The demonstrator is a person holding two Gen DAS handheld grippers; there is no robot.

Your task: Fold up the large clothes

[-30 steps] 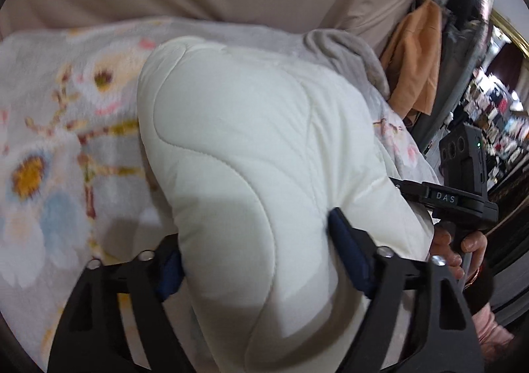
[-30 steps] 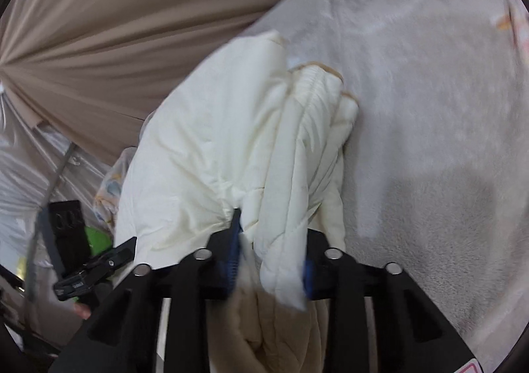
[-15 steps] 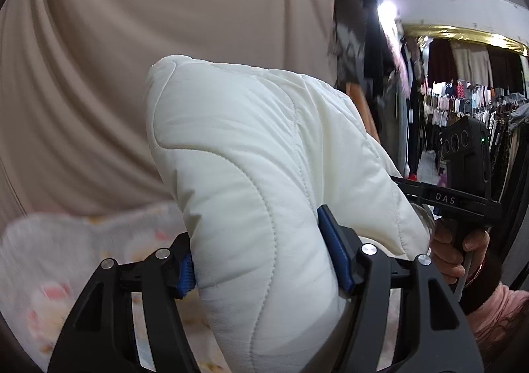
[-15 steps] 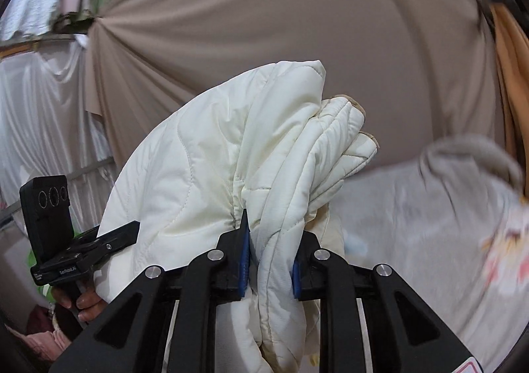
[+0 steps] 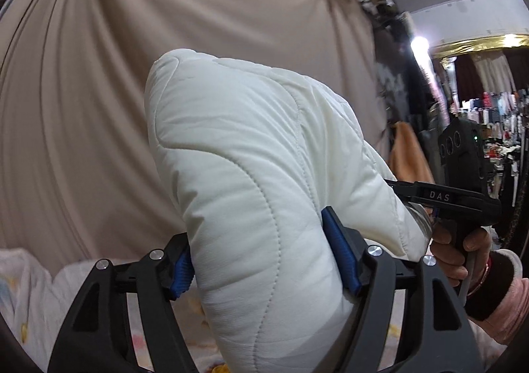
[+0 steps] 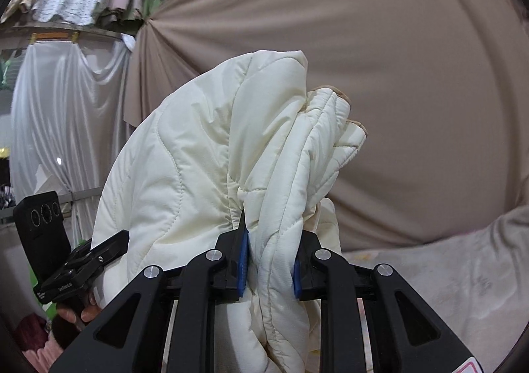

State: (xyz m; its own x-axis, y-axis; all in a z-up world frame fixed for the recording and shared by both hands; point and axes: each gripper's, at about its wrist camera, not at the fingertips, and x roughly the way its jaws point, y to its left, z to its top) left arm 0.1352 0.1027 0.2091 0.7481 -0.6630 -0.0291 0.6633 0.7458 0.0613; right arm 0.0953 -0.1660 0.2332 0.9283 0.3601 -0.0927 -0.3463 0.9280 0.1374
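Note:
A cream-white quilted padded jacket [image 5: 251, 174] is held up in the air between both grippers. My left gripper [image 5: 261, 257] is shut on a thick puffed fold of it, the blue pads pressing both sides. My right gripper [image 6: 269, 269] is shut on a bunched, layered edge of the same jacket [image 6: 205, 154]. The right gripper also shows at the right of the left wrist view [image 5: 463, 194], and the left gripper at the lower left of the right wrist view [image 6: 62, 260]. The jacket's lower part is hidden behind the jaws.
A beige draped curtain [image 5: 82, 108] fills the background. The floral blanket on the bed [image 5: 29, 290] lies low at the left; its grey-white part [image 6: 463, 273] lies at the lower right. Clothes racks [image 5: 489, 108] stand at the far right, and white drapes [image 6: 66, 108] at the left.
Both grippers have lifted the jacket up off the bed; the views have tilted from the blanket to the curtain. Both grips have stayed closed on the jacket.

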